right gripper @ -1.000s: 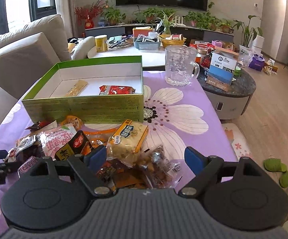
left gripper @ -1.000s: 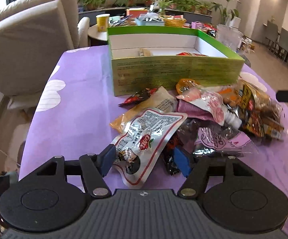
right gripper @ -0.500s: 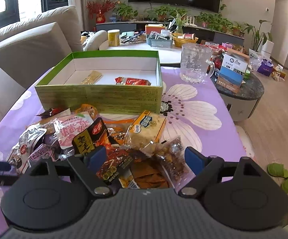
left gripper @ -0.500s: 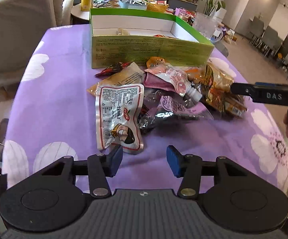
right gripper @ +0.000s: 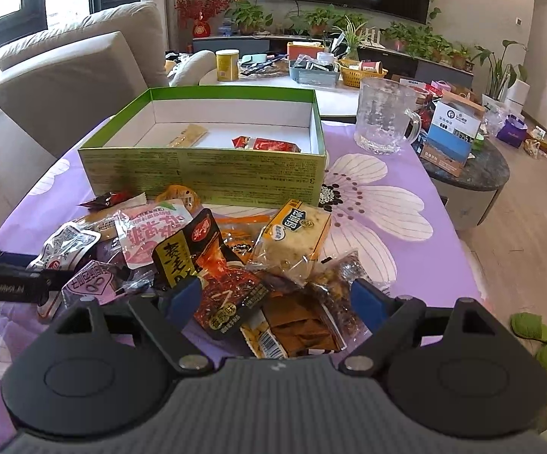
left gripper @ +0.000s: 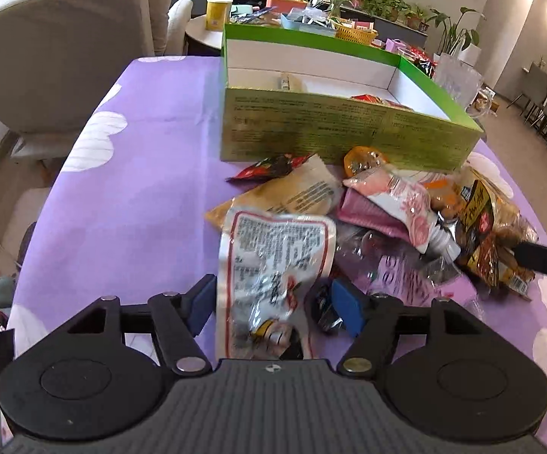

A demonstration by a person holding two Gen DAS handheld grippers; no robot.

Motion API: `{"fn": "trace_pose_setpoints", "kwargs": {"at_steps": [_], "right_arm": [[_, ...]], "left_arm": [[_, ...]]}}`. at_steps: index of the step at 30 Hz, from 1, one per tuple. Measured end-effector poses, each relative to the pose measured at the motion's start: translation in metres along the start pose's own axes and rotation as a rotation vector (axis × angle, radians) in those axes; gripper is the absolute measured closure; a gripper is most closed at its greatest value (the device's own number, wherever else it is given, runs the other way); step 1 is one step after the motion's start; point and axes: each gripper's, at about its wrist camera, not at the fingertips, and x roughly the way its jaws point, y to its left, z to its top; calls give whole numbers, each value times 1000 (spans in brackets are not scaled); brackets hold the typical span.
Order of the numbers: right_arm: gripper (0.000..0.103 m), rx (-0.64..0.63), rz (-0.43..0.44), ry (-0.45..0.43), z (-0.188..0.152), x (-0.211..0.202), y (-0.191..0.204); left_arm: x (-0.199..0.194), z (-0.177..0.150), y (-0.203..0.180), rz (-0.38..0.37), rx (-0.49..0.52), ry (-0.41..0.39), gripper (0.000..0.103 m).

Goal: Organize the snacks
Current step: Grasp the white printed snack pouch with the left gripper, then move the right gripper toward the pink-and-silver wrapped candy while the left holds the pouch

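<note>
A pile of snack packets lies on the purple tablecloth in front of a green box (left gripper: 349,140) (right gripper: 205,168), which holds a tan bar (right gripper: 187,135) and a red packet (right gripper: 266,145). My left gripper (left gripper: 273,304) straddles the near end of a clear packet with a red border (left gripper: 273,261). Its jaws are opening and the pads stand off the packet's edges. My right gripper (right gripper: 273,299) hovers open over the pile's right side, above a red-and-black packet (right gripper: 220,287) and a brown one (right gripper: 296,329). Each gripper shows at the edge of the other's view.
A glass mug (right gripper: 385,117) stands right of the box. A beige sofa (left gripper: 57,45) is beyond the table's left edge. A dark side table (right gripper: 466,166) with cartons sits at the right. Bare cloth (left gripper: 141,174) lies left of the pile.
The left gripper drew back and narrowed, then came forward with wider jaws, so the red-bordered packet now lies between them. The right gripper has hardly moved.
</note>
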Motion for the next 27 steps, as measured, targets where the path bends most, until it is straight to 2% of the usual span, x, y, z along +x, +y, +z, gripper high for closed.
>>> {"fn": "trace_pose_setpoints", "kwargs": {"at_steps": [4,8,12,17,21,27], "right_arm": [[41,-25,43,-19,1,-2,6],[41,-63,169,-45,2,-8,15],[41,-155,263,-83,1,-13,34],[41,-262,361,-99,6,-6,59],[41,-282,450,-55,14,15,74],[41,-278,467,30,11,38,82]], "left_arm": [[1,-2,-4,-1,40,-23,42],[-9,-8,4,-43,-19,-36,43],[-24,-12,8,-9,-24,-74,43],[-38,-11,16,-1,-47,-89,43],[-45,-10,19,10,-52,-99,43],[-48,-11,20,16,-54,-98,43]]}}
